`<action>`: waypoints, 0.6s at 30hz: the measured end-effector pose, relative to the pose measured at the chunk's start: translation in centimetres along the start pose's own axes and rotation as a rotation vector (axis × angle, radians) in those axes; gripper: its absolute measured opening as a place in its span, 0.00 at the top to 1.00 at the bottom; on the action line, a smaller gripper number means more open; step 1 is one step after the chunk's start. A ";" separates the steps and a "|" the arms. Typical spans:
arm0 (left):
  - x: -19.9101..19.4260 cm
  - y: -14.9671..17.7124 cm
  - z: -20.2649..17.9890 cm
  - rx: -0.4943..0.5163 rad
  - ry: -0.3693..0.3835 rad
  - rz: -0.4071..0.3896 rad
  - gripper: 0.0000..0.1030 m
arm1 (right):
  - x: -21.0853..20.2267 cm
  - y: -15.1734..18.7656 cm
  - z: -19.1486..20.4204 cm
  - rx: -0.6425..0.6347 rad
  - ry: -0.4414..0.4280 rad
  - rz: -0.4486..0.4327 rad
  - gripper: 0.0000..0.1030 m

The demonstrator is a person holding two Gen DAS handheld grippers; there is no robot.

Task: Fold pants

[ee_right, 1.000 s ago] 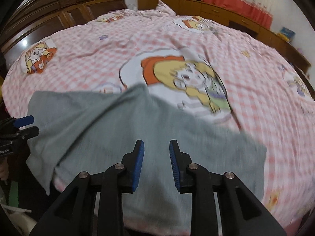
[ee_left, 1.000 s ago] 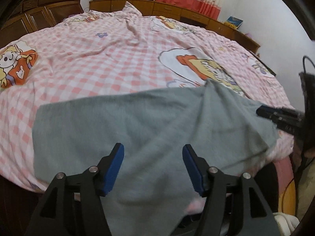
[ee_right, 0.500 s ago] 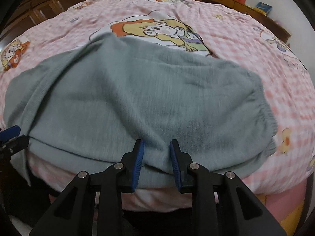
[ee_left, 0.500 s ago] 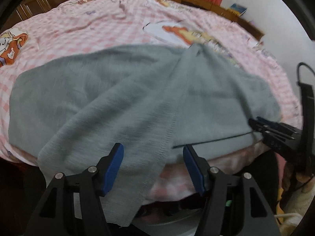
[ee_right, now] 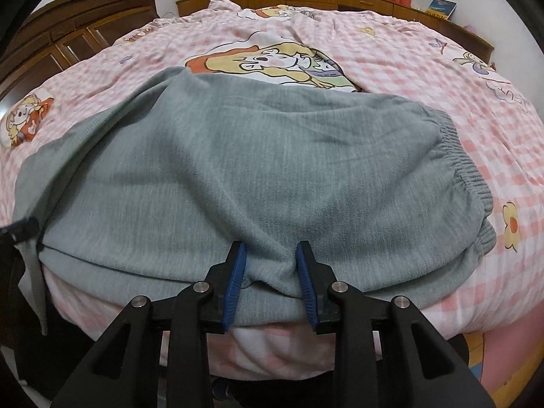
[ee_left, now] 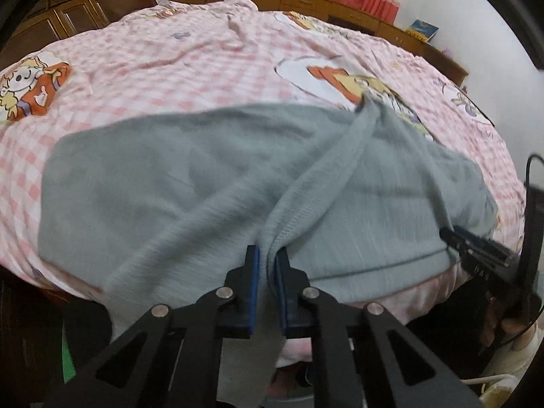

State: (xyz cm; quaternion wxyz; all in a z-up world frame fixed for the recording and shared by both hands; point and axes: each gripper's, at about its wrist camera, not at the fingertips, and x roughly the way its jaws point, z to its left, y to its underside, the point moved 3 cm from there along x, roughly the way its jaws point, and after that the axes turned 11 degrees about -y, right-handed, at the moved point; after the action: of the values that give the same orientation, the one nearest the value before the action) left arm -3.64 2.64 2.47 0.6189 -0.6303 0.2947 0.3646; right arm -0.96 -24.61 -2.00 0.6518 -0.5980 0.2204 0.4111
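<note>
Left claw [ee_left: 267, 265] now clamped on pants [ee_left: 190, 183]

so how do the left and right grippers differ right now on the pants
The left gripper is shut on a hemmed edge of the grey pants; the right gripper is open, its pads straddling a bump of fabric. The left works the leg side, the right nearer the elastic waistband. Both sit at the bed's near edge.

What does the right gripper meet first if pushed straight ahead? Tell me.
The grey pants: the right gripper is open, with the near edge bunched between its fingers, probably touching already.
</note>
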 end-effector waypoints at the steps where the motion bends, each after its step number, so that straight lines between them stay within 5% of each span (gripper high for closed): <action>1: -0.2 -0.6 0.4 0.007 -0.019 -0.015 0.91 | 0.0 0.0 0.0 -0.001 0.000 0.001 0.69; 12: 2.8 -8.2 5.1 0.007 -0.101 -0.038 0.91 | 0.1 0.1 0.3 -0.031 0.027 0.003 0.69; 18: 5.3 -9.7 7.7 -0.032 -0.109 0.004 0.59 | 0.2 0.1 0.5 -0.045 0.035 0.002 0.69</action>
State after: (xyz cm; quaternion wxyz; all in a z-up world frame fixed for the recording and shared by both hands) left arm 6.57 11.34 3.87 0.6233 -0.6186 0.2559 0.4042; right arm -1.08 -24.11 -2.12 0.6338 -0.6194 0.2229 0.4062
